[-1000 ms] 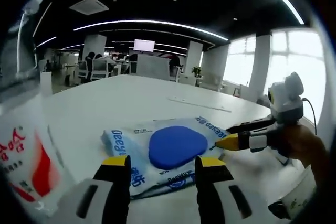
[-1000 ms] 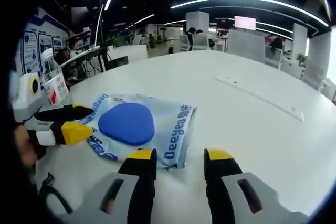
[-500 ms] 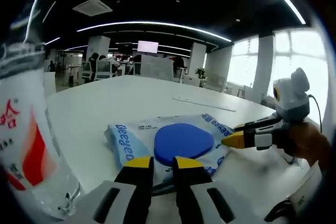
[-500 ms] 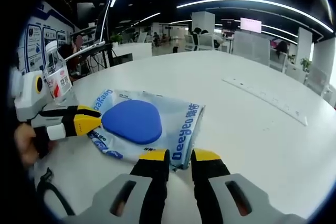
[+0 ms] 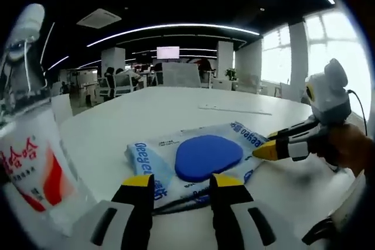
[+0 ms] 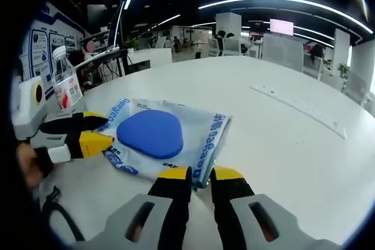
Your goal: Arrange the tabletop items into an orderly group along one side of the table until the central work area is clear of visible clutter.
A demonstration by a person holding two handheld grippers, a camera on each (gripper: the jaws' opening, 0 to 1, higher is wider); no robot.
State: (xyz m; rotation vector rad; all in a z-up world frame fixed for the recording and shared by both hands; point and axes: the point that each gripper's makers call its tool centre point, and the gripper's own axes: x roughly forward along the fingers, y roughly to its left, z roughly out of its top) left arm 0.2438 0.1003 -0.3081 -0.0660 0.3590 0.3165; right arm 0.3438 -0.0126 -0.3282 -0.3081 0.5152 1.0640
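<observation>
Currently, your right gripper (image 6: 195, 173) has its jaws drawn nearly together on the near corner of the wet-wipe pack (image 6: 167, 141), which lies flat on the white table (image 6: 281, 139); from the right gripper view the edge appears pinched, though the contact itself sits low in the frame and is a judgement. Your left gripper (image 5: 177, 184) stands with its jaws apart, straddling the opposite edge of the same wet-wipe pack (image 5: 199, 159) without closing on it; in the right gripper view it also appears at the left, its yellow tips parted just beside the pack's far edge.

To do this step well, keep the pinch on the film margin, not on the blue lid (image 6: 150, 133), which is raised and would likely slip. Close the left jaws before lifting, or the soft pack will probably sag and fold. Then carry or slide it low and level toward the side where the water bottle (image 5: 29, 144) stands, so the two items form one group.

Regarding room: the table is bare and open beyond the pack, with a thin flat strip (image 6: 299, 109) lying well apart on the far side. The bottle stands close on your left gripper's left and looks top-heavy, so approach it slowly and stop beside it, not against it. A dark cable (image 6: 53, 209) lies near the table edge under the left gripper; keep the pack off it.
</observation>
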